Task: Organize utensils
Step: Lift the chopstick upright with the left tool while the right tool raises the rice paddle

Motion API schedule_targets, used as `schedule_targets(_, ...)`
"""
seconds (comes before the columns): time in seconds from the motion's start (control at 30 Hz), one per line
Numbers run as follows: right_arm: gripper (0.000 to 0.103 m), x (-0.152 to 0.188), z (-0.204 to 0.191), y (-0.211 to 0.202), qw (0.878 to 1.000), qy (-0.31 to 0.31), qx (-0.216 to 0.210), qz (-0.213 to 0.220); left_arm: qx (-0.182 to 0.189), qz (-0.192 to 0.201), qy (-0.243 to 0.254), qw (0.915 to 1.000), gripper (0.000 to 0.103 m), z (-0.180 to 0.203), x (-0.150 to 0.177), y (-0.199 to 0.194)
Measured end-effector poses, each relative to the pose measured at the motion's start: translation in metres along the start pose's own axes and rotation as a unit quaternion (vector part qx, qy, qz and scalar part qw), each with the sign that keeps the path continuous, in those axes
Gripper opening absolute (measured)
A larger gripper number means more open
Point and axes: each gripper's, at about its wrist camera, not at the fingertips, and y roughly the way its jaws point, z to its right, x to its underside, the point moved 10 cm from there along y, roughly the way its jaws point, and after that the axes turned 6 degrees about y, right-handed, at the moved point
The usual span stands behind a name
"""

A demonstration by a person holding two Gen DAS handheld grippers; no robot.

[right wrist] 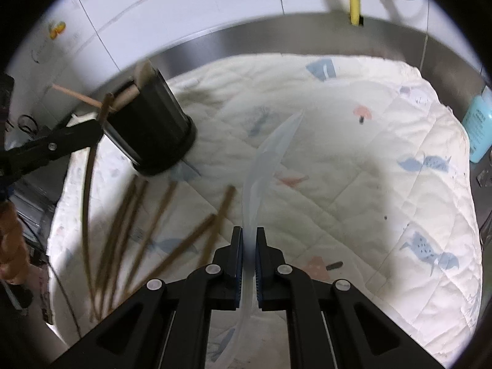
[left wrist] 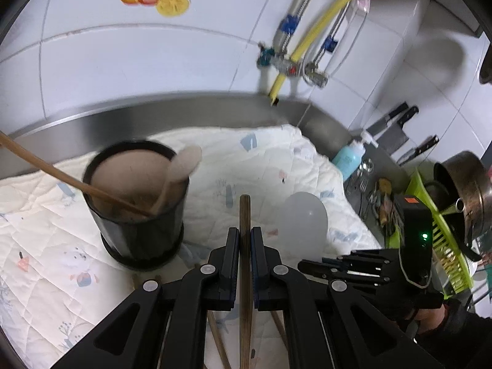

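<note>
Left wrist: left gripper clamped on a dark chopstick, just beside the black utensil holder. Next, likely tip it into the holder.

Right wrist: right gripper pinching a translucent plastic spoon above the quilted cloth; loose chopsticks remain.

Left gripper jaws clamped shut; right gripper likewise.

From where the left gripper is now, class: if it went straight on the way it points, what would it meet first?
Probably the quilted cloth, in the gap between the black utensil holder and the translucent spoon. The left gripper is shut on a chopstick, whose tip would touch first. Depth is unclear.
</note>
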Motion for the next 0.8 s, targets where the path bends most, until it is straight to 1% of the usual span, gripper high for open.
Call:
schedule_targets(0.13, 0.009, -0.012, -0.009, -0.019, 1.000, -0.007, -0.012, 0.028, -0.005, 0.034, -0.008, 0.9994, 0.007, -0.006, -0.019, -0.019)
schedule_targets(0.23, 0.009, -0.027, -0.021, -0.034, 0.998, -0.009, -0.037, 0.055, -0.013, 0.065, -0.015, 0.9977, 0.007, -0.013, -0.037, -0.037)
schedule_targets(0.33, 0.009, -0.043, -0.036, -0.046, 0.995, -0.019, -0.057, 0.079, -0.026, 0.097, -0.018, 0.9948, 0.007, -0.023, -0.057, -0.053)
schedule_targets(0.43, 0.009, -0.057, -0.051, -0.051, 0.992, -0.032, -0.065, 0.102, -0.037, 0.124, -0.025, 0.9913, 0.007, -0.037, -0.078, -0.066)
schedule_targets(0.6, 0.009, -0.078, -0.071, -0.060, 0.987, -0.041, -0.082, 0.132, -0.069, 0.186, -0.023, 0.9800, 0.007, -0.064, -0.112, -0.088)
schedule_targets(0.8, 0.009, -0.089, -0.083, -0.060, 0.983, -0.053, -0.086, 0.153, -0.103, 0.241, -0.030, 0.9646, 0.007, -0.089, -0.143, -0.099)
